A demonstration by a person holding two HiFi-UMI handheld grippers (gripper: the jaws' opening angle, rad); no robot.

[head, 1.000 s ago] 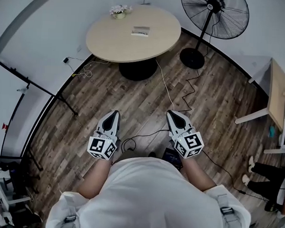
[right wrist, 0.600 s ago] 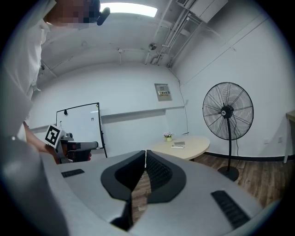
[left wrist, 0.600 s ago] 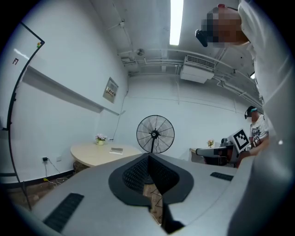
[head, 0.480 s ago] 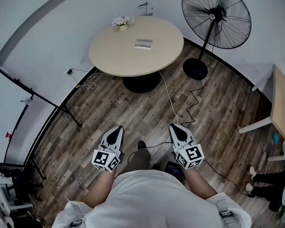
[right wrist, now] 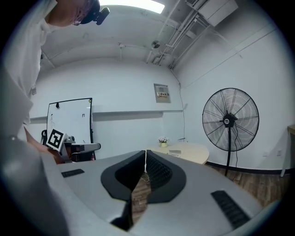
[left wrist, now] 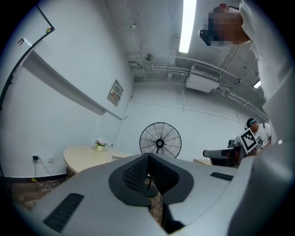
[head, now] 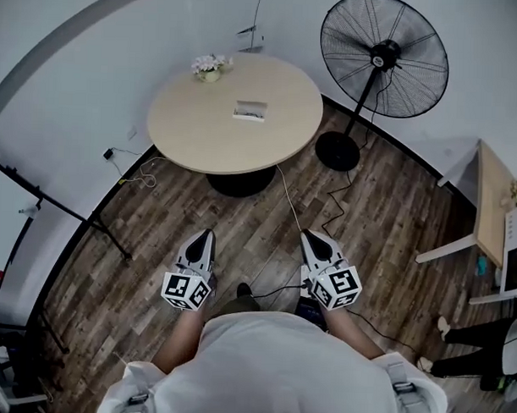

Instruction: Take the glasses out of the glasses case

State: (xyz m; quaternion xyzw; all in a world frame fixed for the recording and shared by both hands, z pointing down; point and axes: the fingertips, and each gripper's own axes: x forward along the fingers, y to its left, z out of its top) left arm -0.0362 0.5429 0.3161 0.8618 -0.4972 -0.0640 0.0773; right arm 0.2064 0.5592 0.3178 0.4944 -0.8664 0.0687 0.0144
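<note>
The glasses case (head: 250, 111) is most likely the small flat rectangular thing lying shut near the middle of the round bench (head: 198, 127). It is too small in every view to confirm, and no glasses show. A small pot of flowers (head: 209, 66) stands at the bench's far edge, well apart from the case, and a standing fan (head: 384, 56) is just off the bench's right side. Over the last second the bench and the case have slid down the head view toward the person. A foot shows under the torso, so the person seems to be walking up to the bench rather than working at it. The left claw (head: 204, 237) and right claw (head: 311, 238) have kept the same carry, held level in front of the body over the wooden floor (head: 241, 213), where a white cable (head: 288, 202) trails from under the bench. In its own gripper view each claw has its jaws pressed together at the tips with nothing between them. Both are well apart from the case, so the task proper has not begun. My judgement is that the approach must finish first. Then one claw will have to spread to steady the case while the other opens its lid.
</note>
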